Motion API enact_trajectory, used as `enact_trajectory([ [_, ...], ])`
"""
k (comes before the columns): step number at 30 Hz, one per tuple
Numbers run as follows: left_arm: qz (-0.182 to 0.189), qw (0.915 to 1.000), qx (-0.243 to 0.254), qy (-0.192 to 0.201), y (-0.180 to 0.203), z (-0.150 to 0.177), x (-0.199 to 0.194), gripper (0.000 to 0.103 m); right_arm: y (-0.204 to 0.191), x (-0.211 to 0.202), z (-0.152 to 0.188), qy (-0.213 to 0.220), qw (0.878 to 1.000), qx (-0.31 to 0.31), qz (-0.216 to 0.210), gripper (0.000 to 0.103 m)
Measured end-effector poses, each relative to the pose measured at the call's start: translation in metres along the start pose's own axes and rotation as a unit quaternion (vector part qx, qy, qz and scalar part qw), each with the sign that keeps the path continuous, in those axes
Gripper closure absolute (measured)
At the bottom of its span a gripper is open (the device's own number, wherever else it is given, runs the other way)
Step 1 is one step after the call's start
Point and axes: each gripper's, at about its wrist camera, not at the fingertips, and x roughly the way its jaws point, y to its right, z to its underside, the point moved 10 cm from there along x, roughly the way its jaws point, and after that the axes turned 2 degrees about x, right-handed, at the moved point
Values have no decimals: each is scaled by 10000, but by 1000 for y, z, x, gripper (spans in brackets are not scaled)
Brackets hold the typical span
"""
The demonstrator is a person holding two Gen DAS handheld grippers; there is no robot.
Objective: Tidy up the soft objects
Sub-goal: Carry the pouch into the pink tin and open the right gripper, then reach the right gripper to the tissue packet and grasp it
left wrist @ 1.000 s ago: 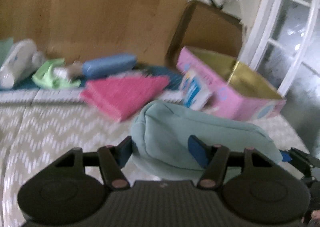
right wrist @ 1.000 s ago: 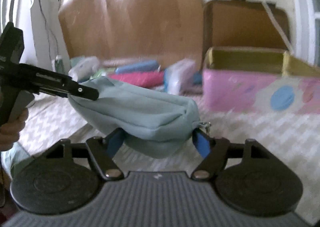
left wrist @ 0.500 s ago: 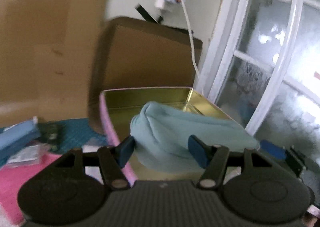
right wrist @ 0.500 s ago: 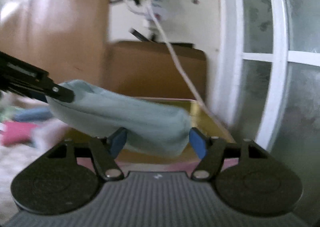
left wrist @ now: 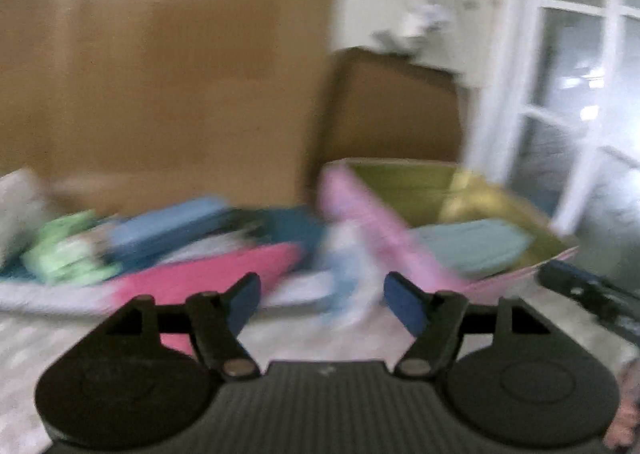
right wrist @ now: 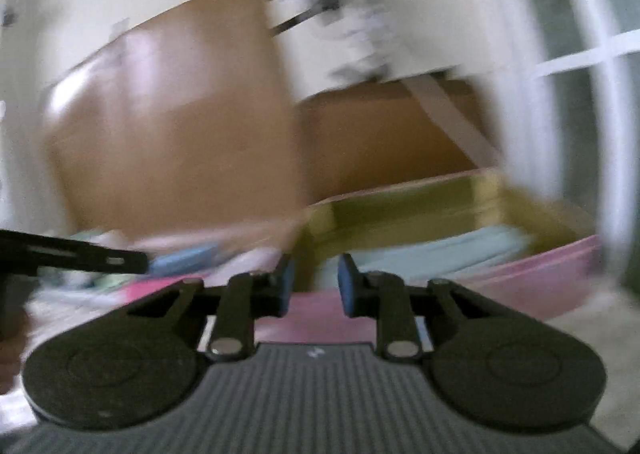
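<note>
The left gripper [left wrist: 322, 296] is pointing forward and somewhat downward, its blue pads [left wrist: 402, 306] standing well apart with nothing between them, and its jaws are opening. The right gripper [right wrist: 314, 286] is pointing nearly level, its blue pads [right wrist: 347, 286] sitting close together with only a narrow gap, nothing caught between them, and its jaws are closing. Each gripper is showing at the edge of the other's view: the left as a dark bar at the left side, with part of a hand [right wrist: 12, 338] below it, blurred.
</note>
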Motion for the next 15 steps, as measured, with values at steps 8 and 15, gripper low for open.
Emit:
enact_trajectory([
  [8,-664,9921,-1047,-193,-103,65,-28,32,-112,76,46,-989,9927,-327,-601,57],
  [15,-505,9908,-1246,-129,-117,77,-33,28,-109,132,59,-1356,9899,-148,385,51],
])
